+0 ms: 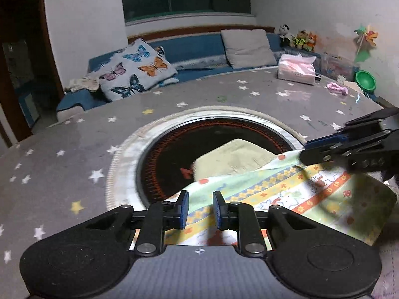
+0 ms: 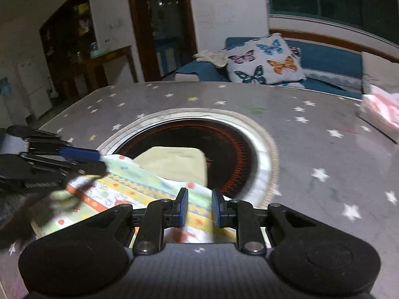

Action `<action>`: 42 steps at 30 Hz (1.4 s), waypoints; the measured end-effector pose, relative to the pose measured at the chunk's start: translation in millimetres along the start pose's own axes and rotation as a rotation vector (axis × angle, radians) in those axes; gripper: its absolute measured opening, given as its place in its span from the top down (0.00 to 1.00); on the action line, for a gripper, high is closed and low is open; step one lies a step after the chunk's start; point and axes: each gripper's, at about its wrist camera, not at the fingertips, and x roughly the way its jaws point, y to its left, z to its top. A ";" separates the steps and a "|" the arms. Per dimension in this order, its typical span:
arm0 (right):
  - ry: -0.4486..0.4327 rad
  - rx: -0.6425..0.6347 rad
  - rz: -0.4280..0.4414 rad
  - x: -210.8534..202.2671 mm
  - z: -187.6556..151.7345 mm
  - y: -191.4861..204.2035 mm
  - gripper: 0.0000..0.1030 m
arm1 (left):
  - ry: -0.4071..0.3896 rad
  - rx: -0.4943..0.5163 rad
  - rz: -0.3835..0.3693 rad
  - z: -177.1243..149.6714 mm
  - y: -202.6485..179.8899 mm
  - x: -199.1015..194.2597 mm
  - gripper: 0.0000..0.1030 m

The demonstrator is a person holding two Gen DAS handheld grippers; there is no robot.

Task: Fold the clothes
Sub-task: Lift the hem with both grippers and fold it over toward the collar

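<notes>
A cloth with a coloured cartoon print (image 1: 286,189) (image 2: 129,186) is stretched between both grippers near the table's front edge. My left gripper (image 1: 200,196) (image 2: 102,160) is shut on one end of its upper edge, with fabric between the blue pads. At the other end, my right gripper (image 2: 199,194) (image 1: 304,153) is shut on the same edge. Behind it lies a pale yellow-green folded cloth (image 1: 232,158) (image 2: 174,159) on a round black plate (image 1: 169,154) set into the table.
The table has a grey cover with stars (image 1: 74,137). At its far right stand a pink tissue pack (image 1: 296,68), a green bowl (image 1: 365,81) and a small pink item (image 1: 336,88). A blue sofa with a butterfly pillow (image 1: 134,69) lines the far side.
</notes>
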 end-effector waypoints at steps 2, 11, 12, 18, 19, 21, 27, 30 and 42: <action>0.017 -0.016 -0.011 12.9 1.1 4.3 0.82 | 0.016 -0.009 0.003 -0.1 0.7 10.2 0.78; 0.027 -0.028 -0.025 6.9 -2.7 5.5 0.82 | -0.004 -0.034 0.012 -8.0 5.0 4.6 0.73; 0.023 -0.040 -0.008 2.5 -4.1 10.4 0.82 | -0.017 -0.029 0.002 -9.2 2.0 -1.1 0.73; 0.023 -0.124 0.094 -10.8 -15.1 43.1 0.81 | -0.049 0.028 -0.024 -24.0 -21.2 -29.9 0.73; 0.027 -0.137 0.107 -11.9 -18.0 48.7 0.81 | -0.052 0.035 -0.022 -28.3 -23.8 -34.0 0.73; 0.032 -0.164 0.133 -14.7 -24.9 60.5 0.81 | -0.057 0.045 -0.020 -37.3 -27.8 -41.2 0.73; 0.014 -0.232 0.185 -32.1 -47.9 90.3 0.76 | -0.047 0.023 -0.004 -63.9 -31.3 -55.6 0.72; 0.006 -0.261 0.176 -36.7 -58.9 97.0 0.71 | -0.059 -0.017 0.006 -70.8 -28.9 -61.7 0.69; -0.008 -0.038 0.061 -70.5 -77.4 32.8 0.66 | -0.078 -0.140 0.045 -86.0 -9.0 -78.7 0.54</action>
